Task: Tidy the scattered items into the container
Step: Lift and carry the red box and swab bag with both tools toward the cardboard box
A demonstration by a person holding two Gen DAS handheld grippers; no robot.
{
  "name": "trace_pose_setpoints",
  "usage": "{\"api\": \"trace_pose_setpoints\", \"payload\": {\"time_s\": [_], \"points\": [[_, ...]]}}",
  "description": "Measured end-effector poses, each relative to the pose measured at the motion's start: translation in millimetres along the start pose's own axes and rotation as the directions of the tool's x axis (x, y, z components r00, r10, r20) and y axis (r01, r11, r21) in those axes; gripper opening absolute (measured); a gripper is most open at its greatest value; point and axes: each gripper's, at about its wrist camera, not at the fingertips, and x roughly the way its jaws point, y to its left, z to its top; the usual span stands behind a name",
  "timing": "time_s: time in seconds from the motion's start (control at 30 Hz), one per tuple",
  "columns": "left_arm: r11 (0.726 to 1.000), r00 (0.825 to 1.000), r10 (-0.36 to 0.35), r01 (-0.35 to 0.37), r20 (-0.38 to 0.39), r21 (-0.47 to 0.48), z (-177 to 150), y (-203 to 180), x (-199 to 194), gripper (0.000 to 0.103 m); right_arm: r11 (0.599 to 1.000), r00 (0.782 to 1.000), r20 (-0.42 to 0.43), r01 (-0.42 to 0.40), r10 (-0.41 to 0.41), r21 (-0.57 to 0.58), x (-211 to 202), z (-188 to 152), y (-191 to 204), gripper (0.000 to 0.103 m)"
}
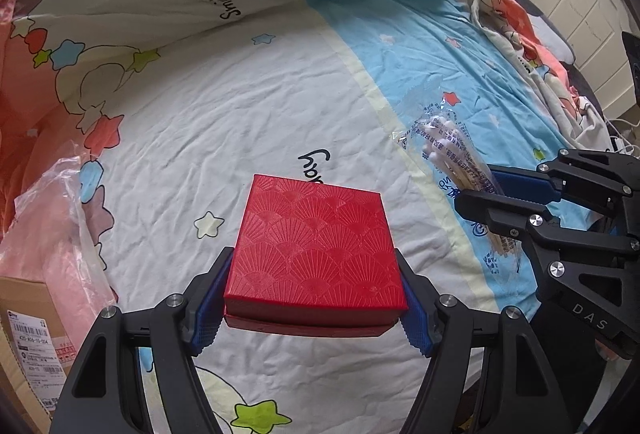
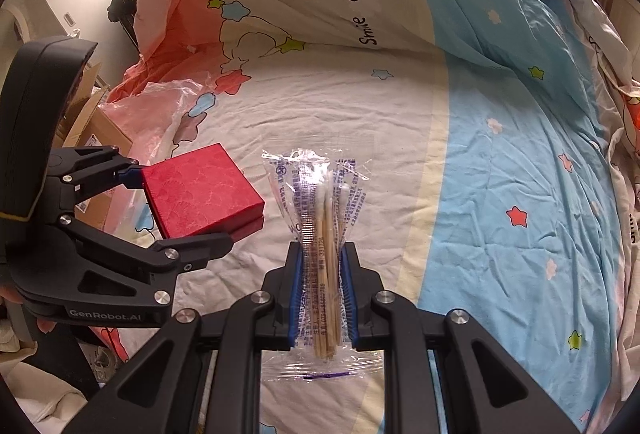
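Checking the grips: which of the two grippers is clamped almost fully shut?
The right gripper: its pads squeeze the thin swab packet. The left gripper stands wide, holding the red box by its sides.

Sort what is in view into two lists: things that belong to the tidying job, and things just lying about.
Belongs to the job:
- red box, clamped in the left gripper
- cotton swab packet, clamped in the right gripper
- cardboard box, probably the container

Just lying about:
- star-print quilt
- pink plastic bag
- crumpled orange-and-white cloth
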Motion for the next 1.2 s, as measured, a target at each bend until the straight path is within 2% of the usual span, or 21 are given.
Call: {"api": "trace_pose_setpoints", "payload": {"time_s": [0.27, 0.6, 1.0, 1.2], "points": [[0.998, 0.997, 0.052, -0.050, 0.061, -0.030, -11.4, 30.5, -46.0, 0.074, 0.998, 0.999, 0.040, -0.007, 0.009, -0.055, -17.7, 13.0, 43.5, 0.017], [0.990, 0.984, 0.121, -0.110, 0.129, -0.089, -36.4, 74.2, -103.6, 0.074, 0.989, 0.995, 0.085, -0.034, 0.047, -0.144, -33.6, 30.9, 107.8, 0.017], [0.974, 0.973, 0.163, -0.133, 0.165, -0.183, -80.5, 119.1, -140.5, 0.074, 0.962, 0.993, 0.086, -0.051, 0.076, -0.267, -38.3, 40.8, 180.0, 0.017], [0.956, 0.966, 0.192, -0.145, 0.172, -0.255, -104.2, 148.3, -156.7, 0.074, 0.940, 0.991, 0.084, -0.072, 0.106, -0.334, -38.8, 46.1, 217.4, 0.017]]}}
